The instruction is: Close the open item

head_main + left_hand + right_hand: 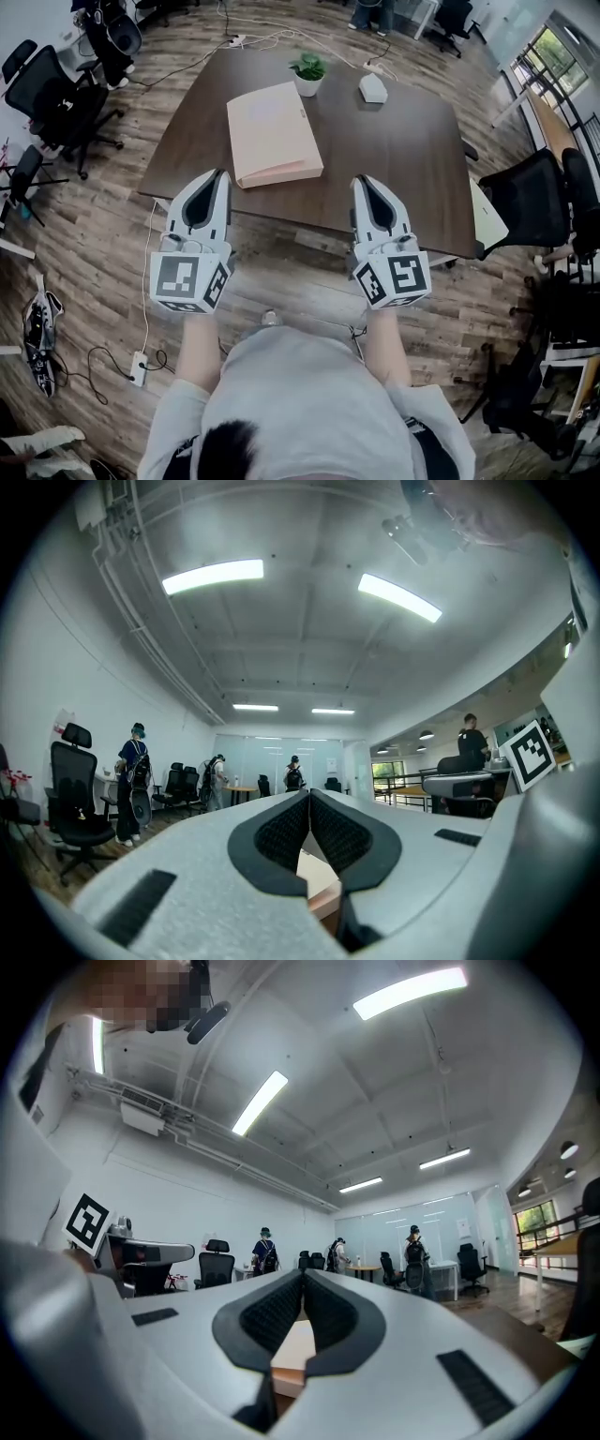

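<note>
Left gripper view: the left gripper is seen with its jaws brought together, the dark pads meeting at the tips and nothing held between them. In the right gripper view the right gripper is likewise closed and empty. In the head view both are held side by side over the near edge of the dark brown surface, the left gripper just beside the near corner of a pale pink book, apart from it, and the right gripper further off. The book lies flat and closed, left of centre. Behind it a small potted plant and a white computer mouse are placed.
</note>
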The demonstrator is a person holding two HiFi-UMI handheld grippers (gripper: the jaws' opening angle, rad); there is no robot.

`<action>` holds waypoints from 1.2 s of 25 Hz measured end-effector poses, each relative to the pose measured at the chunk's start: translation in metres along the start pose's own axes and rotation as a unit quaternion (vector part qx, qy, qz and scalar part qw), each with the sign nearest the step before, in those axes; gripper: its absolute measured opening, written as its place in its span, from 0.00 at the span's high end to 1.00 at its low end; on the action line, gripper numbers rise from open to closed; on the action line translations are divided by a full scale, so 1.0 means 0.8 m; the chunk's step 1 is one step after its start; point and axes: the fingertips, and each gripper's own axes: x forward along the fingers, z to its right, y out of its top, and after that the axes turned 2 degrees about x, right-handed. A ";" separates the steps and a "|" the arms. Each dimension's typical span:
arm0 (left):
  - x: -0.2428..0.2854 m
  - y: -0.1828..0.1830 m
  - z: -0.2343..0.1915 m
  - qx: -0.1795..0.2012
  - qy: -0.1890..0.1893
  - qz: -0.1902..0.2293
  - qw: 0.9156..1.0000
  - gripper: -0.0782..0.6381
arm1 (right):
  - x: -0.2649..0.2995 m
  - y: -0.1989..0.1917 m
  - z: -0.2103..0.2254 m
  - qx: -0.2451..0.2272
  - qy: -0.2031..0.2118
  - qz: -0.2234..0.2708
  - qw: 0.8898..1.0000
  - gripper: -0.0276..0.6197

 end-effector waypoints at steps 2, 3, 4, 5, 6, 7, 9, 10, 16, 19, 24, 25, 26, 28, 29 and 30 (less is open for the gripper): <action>0.008 -0.003 -0.009 -0.003 -0.002 0.002 1.000 0.88 | 0.009 -0.003 -0.002 -0.002 -0.002 -0.001 1.000 0.94; 0.012 -0.004 -0.013 -0.006 -0.003 0.003 1.000 0.88 | 0.013 -0.005 -0.001 -0.004 -0.003 -0.003 1.000 0.94; 0.016 -0.006 -0.015 -0.007 -0.005 0.004 1.000 0.88 | 0.016 -0.006 0.001 -0.004 -0.006 -0.004 1.000 0.94; 0.021 -0.007 -0.015 -0.008 -0.007 0.005 1.000 0.88 | 0.018 -0.008 0.003 -0.004 -0.009 -0.005 1.000 0.94; 0.026 -0.008 -0.015 -0.008 -0.010 0.005 1.000 0.88 | 0.021 -0.008 0.006 -0.004 -0.011 -0.006 1.000 0.94; 0.031 -0.010 -0.016 -0.009 -0.012 0.004 1.000 0.88 | 0.023 -0.009 0.008 -0.003 -0.013 -0.007 1.000 0.94; 0.039 -0.014 -0.016 -0.010 -0.015 0.000 1.000 0.88 | 0.027 -0.011 0.012 -0.003 -0.015 -0.010 1.000 0.94; 0.043 -0.016 -0.016 -0.012 -0.016 -0.001 1.000 0.88 | 0.029 -0.012 0.014 -0.003 -0.016 -0.011 1.000 0.94; 0.076 -0.027 -0.022 -0.009 -0.002 -0.004 1.000 0.88 | 0.058 -0.024 0.041 0.002 -0.011 -0.017 1.000 0.94; 0.096 -0.027 -0.029 -0.008 0.008 -0.003 1.000 0.88 | 0.082 -0.023 0.054 0.002 0.000 -0.015 1.000 0.94; 0.135 -0.026 -0.044 -0.002 0.031 -0.003 1.000 0.88 | 0.132 -0.019 0.079 0.000 0.024 -0.010 1.000 0.94; 0.143 -0.027 -0.046 -0.002 0.036 -0.003 0.999 0.88 | 0.142 -0.019 0.084 0.000 0.030 -0.011 1.000 0.94; 0.150 -0.028 -0.049 -0.001 0.042 -0.004 0.999 0.88 | 0.152 -0.019 0.089 0.000 0.035 -0.011 0.999 0.94; 0.164 -0.031 -0.054 -0.001 0.053 -0.005 0.999 0.88 | 0.171 -0.020 0.098 -0.001 0.047 -0.012 0.999 0.94; 0.171 -0.032 -0.056 0.000 0.058 -0.006 0.998 0.88 | 0.180 -0.021 0.103 -0.002 0.053 -0.012 0.999 0.94; 0.177 -0.034 -0.058 0.002 0.064 -0.007 0.998 0.88 | 0.189 -0.023 0.107 -0.003 0.059 -0.013 0.998 0.94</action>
